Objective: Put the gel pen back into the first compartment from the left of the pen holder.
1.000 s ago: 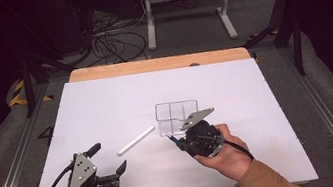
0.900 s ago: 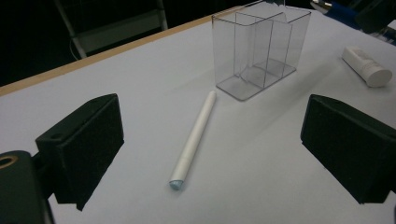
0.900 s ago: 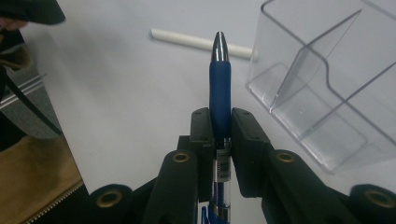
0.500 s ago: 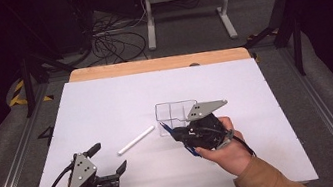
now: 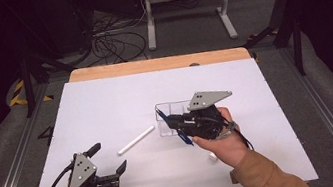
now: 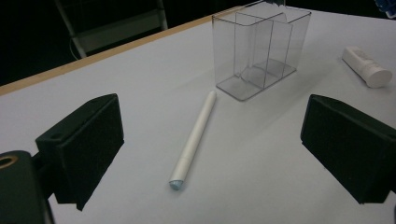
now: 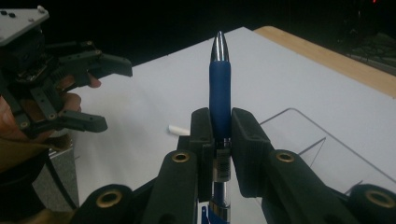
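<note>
My right gripper (image 5: 175, 124) is shut on a blue pen (image 5: 187, 140), held above the near edge of a clear divided holder (image 5: 166, 112). In the right gripper view the pen (image 7: 219, 77) stands between the pads with its silver tip pointing away, and the holder (image 7: 322, 140) lies below at the right. My left gripper (image 5: 110, 157) rests open near the table's front left corner. A white pen (image 6: 194, 137) lies on the table between and beyond its wide-apart jaws, ahead of the holder (image 6: 261, 46).
A short white tube (image 6: 366, 67) lies to the right of the holder, close to the right hand (image 5: 223, 147). The white table top (image 5: 105, 103) has a wooden strip along its far edge. Beyond it are cables and a stand on the floor.
The right gripper has risen with the blue pen and turned, so its grey plate now lies flatter over the holder's near side. The left gripper has stayed put.
</note>
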A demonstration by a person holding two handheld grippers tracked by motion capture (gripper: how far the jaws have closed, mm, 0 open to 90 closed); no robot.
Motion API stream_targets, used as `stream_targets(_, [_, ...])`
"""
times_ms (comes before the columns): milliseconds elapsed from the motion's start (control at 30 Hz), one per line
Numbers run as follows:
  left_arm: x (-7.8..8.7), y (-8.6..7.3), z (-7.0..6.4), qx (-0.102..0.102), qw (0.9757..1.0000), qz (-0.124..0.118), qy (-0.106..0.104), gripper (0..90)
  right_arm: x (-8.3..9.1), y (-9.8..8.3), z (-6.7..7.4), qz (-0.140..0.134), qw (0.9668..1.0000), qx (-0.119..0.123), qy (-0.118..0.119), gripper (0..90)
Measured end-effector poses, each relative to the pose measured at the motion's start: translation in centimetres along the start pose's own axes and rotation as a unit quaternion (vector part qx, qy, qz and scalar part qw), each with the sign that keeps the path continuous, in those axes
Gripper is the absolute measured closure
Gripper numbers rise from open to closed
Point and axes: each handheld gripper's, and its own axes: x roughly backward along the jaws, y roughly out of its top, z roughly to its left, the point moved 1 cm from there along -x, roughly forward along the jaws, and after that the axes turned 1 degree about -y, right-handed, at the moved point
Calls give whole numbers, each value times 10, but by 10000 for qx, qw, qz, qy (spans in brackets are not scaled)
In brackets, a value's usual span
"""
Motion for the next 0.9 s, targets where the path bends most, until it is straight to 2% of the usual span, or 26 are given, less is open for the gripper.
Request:
stream_targets(300, [0,0,0,-3,10000,5,-5,66,-2,13,-7,-304,9993,213,-3,798])
stream_targets(600, [0,0,0,13,10000,10,-11,66,-11,23,-19,-547,9982,250,-20,798])
stream_targets(700, [0,-1,0,13,10000,16,-18,66,-18,25,-23,-582,9981,201,-37,798])
stream_targets(900, [0,-1,1,-20,10000,19,-16,66,-28,31,-28,-652,9974,267,-135,797])
